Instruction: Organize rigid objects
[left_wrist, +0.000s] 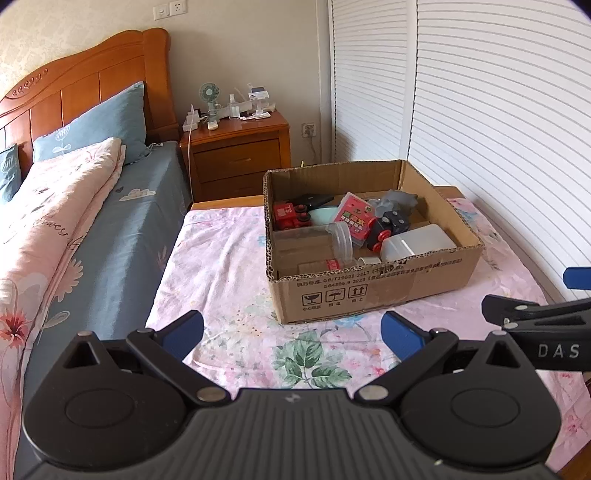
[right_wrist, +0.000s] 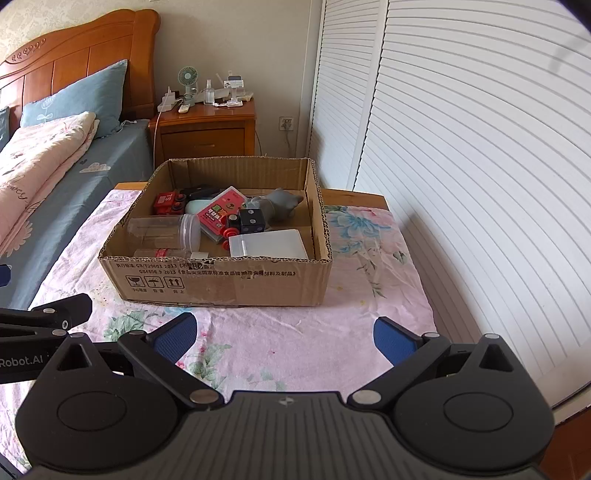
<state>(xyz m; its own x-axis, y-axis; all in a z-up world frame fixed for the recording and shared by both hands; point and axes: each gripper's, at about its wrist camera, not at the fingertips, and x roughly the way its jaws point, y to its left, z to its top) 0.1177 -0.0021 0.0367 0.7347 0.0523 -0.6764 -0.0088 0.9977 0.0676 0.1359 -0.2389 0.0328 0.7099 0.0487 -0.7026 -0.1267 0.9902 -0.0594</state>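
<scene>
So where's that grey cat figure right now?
The grey cat figure lies inside the cardboard box, in its far right corner, just behind the black dice-like block and beyond the white plastic container.

Walls: pale patterned wallpaper (left_wrist: 92, 22), sockets (left_wrist: 170, 9)
Right: white louvred doors (left_wrist: 498, 129)
Bed: wooden headboard (left_wrist: 85, 74), blue pillow (left_wrist: 103, 122), pink quilt (left_wrist: 55, 206)
Nightstand: wood (left_wrist: 240, 155), small fan (left_wrist: 209, 94)
Light: soft daylight

Wooden nightstand (left_wrist: 236, 155) with small fan (left_wrist: 209, 93) beside the bed (left_wrist: 140, 206)
</scene>
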